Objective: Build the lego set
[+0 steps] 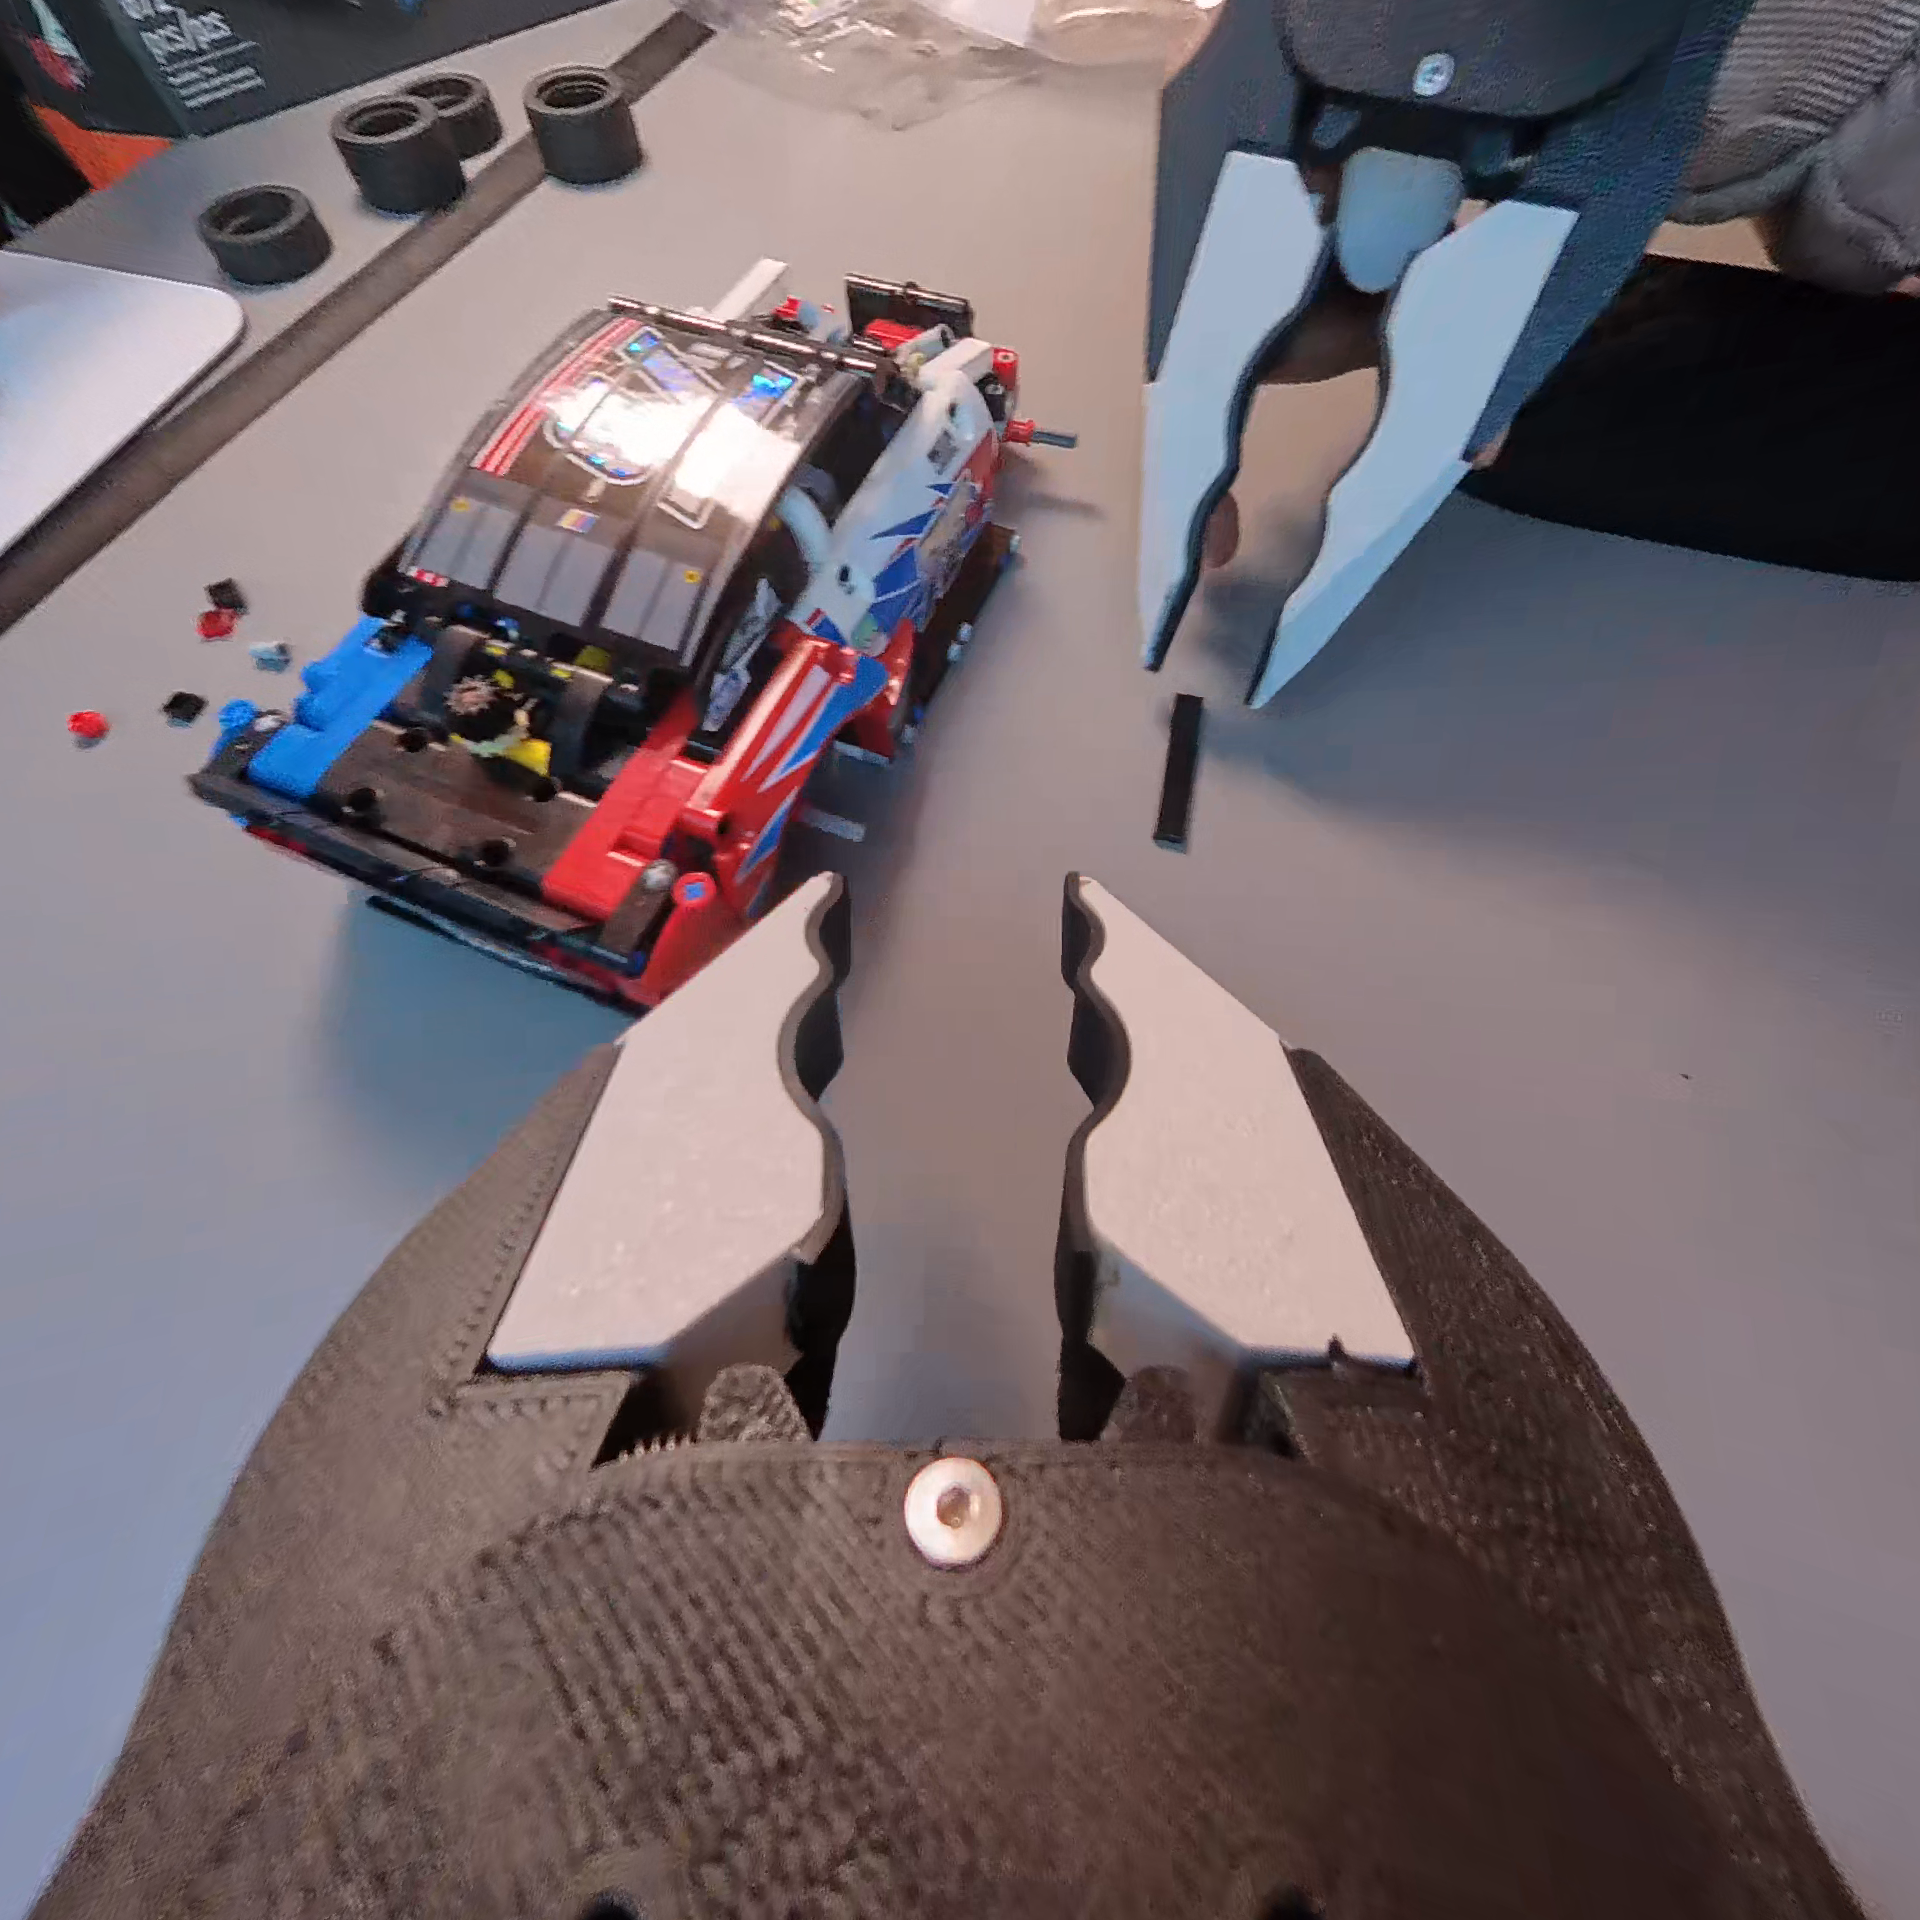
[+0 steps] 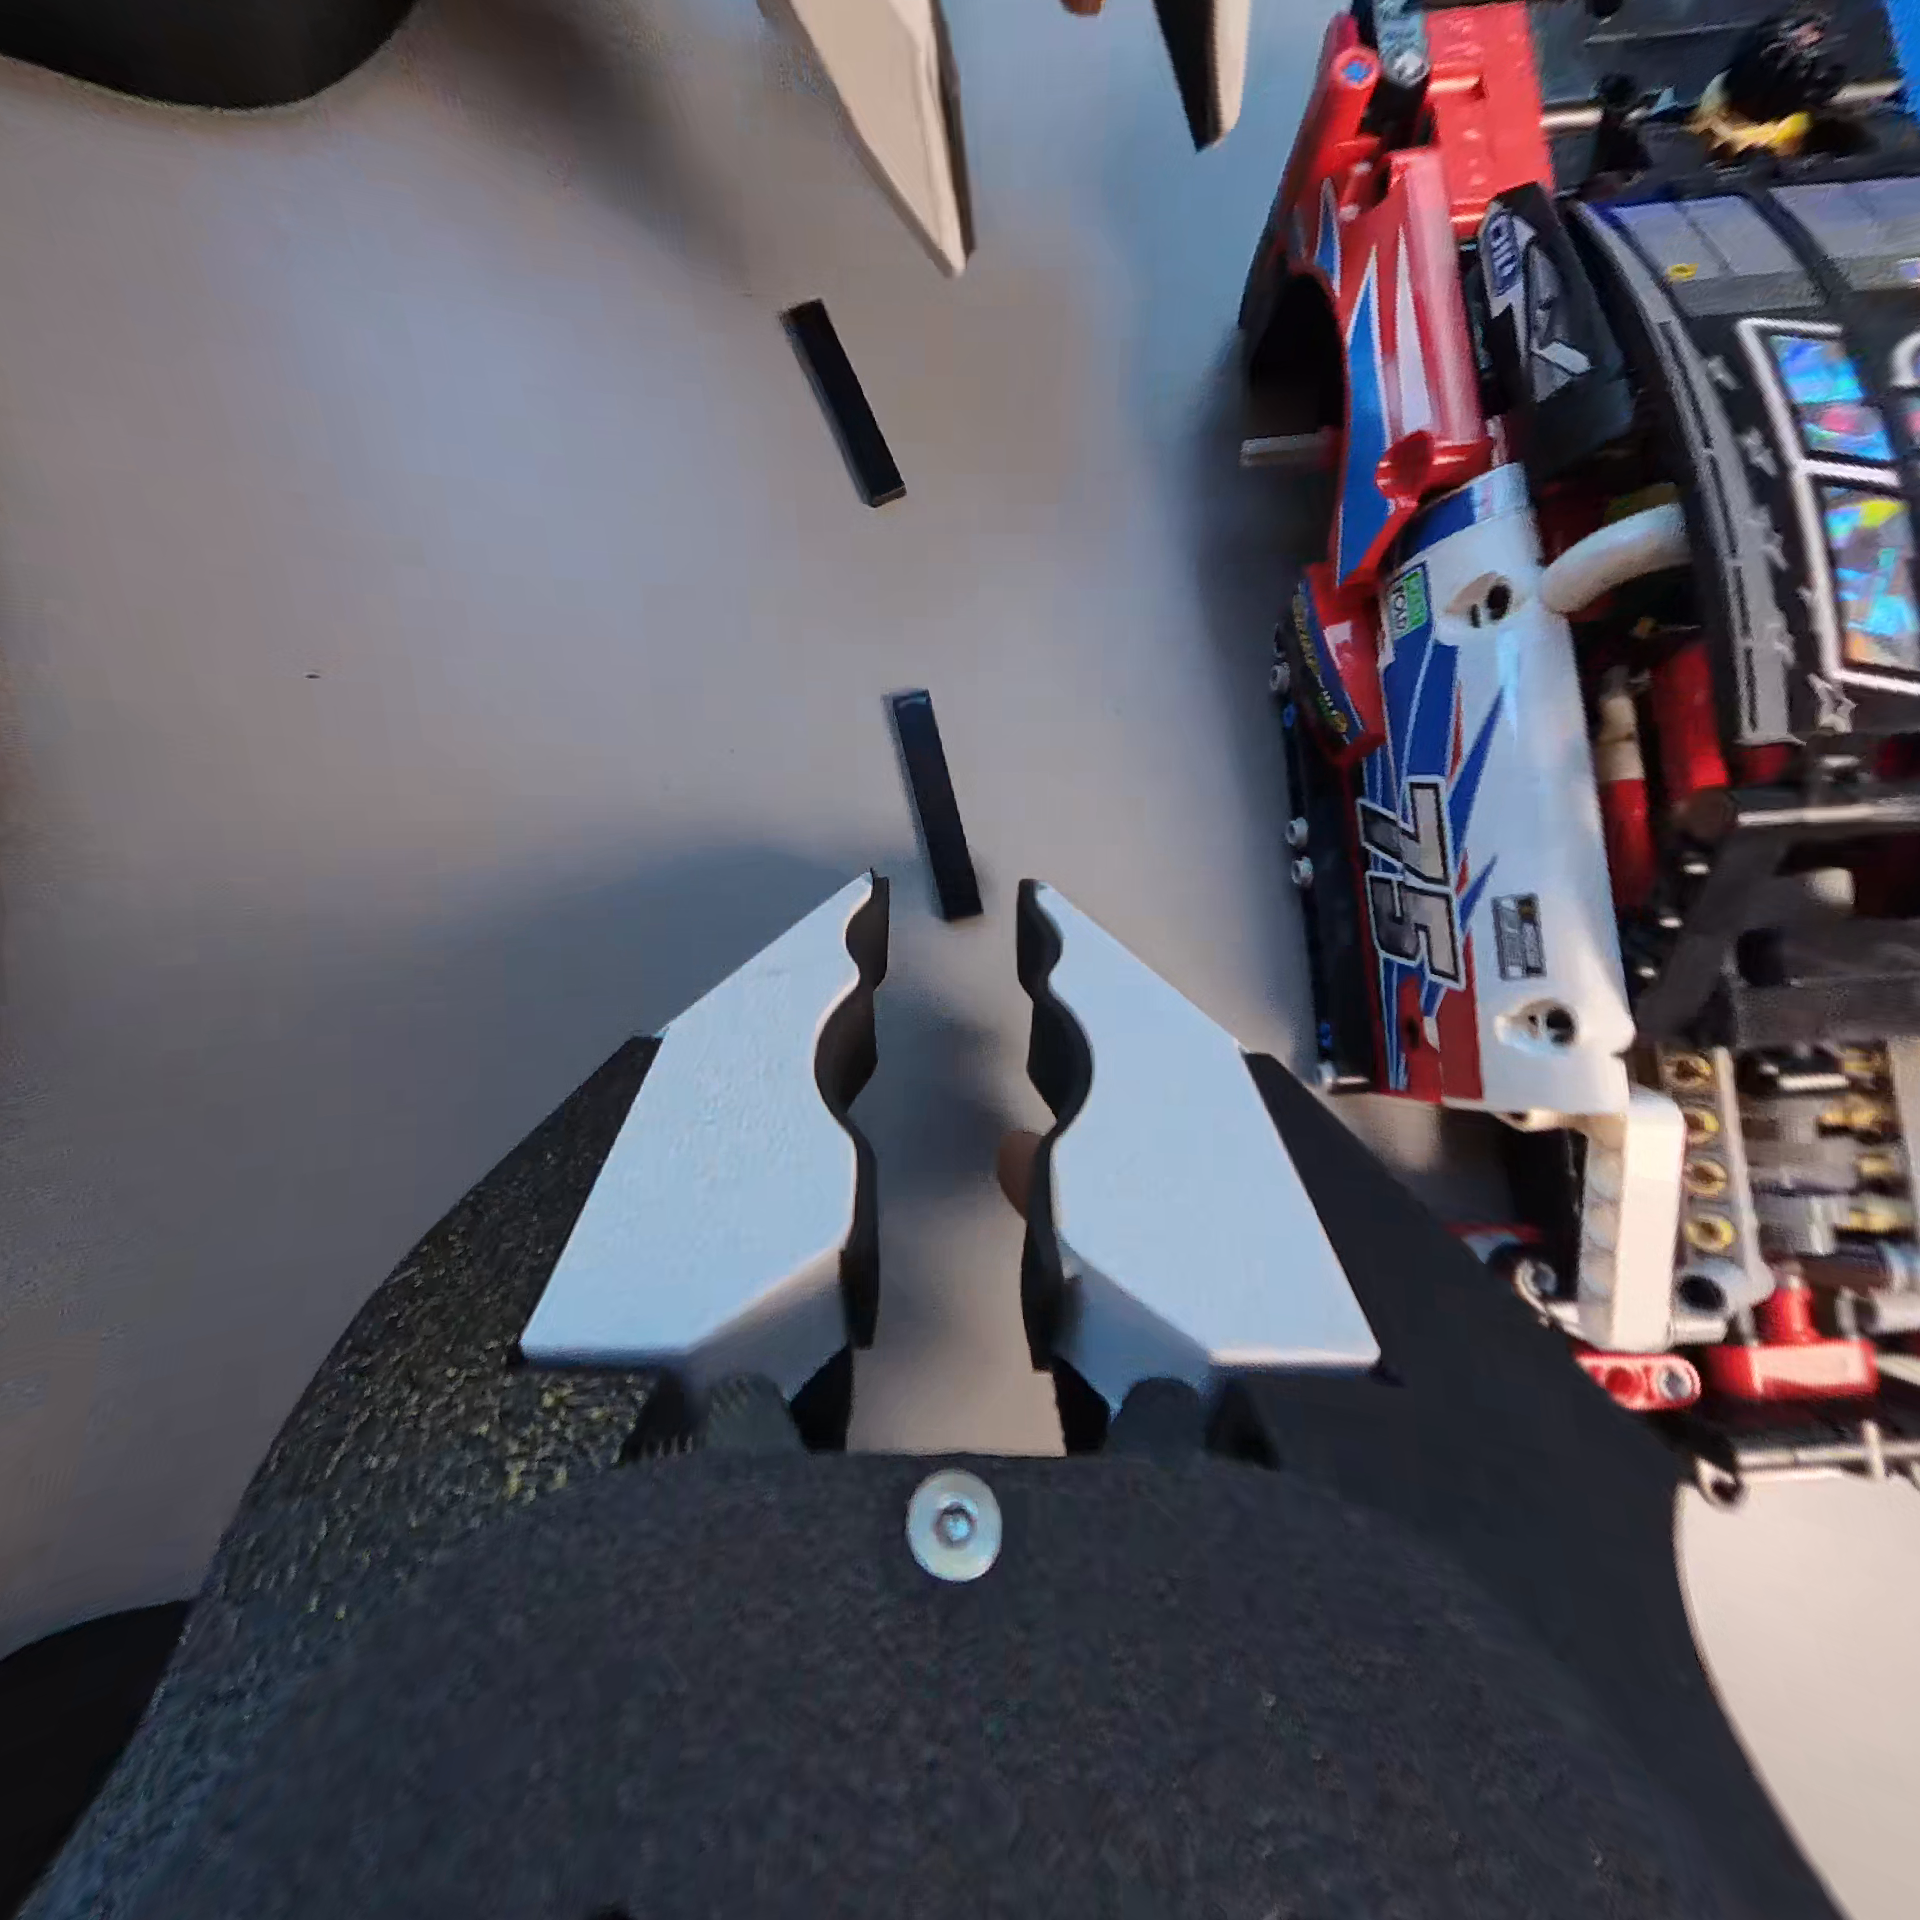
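The lego car, red, white, blue and black, sits on the grey table without wheels. It also shows in the right wrist view. My left gripper is open and empty, just off the car's red corner. My right gripper is open and empty, with its tips at the end of a thin black bar lying flat. A second black bar lies farther on, near the left gripper's fingers. In the left wrist view, the right gripper points down beside a black bar.
Several black tyres stand at the back left. Small loose red, black and blue pieces lie left of the car. A silver flat device is at the left edge, and a clear plastic bag at the back. Spacing between my two grippers at the tips: around 11 cm.
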The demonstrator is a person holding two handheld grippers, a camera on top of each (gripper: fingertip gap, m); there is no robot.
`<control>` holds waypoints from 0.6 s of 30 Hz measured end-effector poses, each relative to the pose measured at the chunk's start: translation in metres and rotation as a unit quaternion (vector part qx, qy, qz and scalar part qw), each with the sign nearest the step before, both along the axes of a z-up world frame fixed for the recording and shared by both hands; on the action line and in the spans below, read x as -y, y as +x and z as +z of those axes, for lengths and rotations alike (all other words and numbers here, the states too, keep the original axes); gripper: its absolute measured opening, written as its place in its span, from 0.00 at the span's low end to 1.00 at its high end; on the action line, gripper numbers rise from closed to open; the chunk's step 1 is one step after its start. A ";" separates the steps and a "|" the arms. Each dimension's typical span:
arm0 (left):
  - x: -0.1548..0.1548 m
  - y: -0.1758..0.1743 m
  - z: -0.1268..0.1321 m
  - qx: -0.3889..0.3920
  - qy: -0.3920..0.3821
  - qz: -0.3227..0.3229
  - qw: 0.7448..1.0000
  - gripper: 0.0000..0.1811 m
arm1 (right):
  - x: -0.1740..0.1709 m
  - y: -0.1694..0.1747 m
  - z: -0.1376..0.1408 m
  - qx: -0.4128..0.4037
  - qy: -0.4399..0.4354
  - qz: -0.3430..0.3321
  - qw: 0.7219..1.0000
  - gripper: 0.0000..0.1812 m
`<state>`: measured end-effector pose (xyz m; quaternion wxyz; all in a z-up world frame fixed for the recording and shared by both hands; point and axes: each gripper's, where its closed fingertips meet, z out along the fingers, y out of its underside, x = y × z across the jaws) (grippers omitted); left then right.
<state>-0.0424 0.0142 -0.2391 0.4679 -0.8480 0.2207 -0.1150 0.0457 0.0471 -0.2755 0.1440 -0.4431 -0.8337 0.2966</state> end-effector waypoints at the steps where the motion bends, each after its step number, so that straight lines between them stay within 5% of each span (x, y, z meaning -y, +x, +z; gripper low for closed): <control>1: 0.002 0.007 -0.002 0.003 -0.003 -0.008 1.000 0.20 | 0.002 -0.001 -0.004 0.019 0.005 0.011 1.000 0.12; 6: 0.005 0.040 -0.009 0.014 -0.026 -0.043 0.999 0.17 | 0.005 -0.003 -0.011 0.023 0.059 0.056 0.996 0.06; 13: -0.011 0.068 -0.007 0.112 -0.074 -0.060 0.989 0.15 | -0.004 -0.003 0.024 -0.234 0.195 0.047 0.951 0.03; 18: -0.027 0.087 -0.003 0.156 -0.085 -0.087 0.980 0.08 | -0.012 0.007 0.033 -0.296 0.280 0.041 0.912 0.03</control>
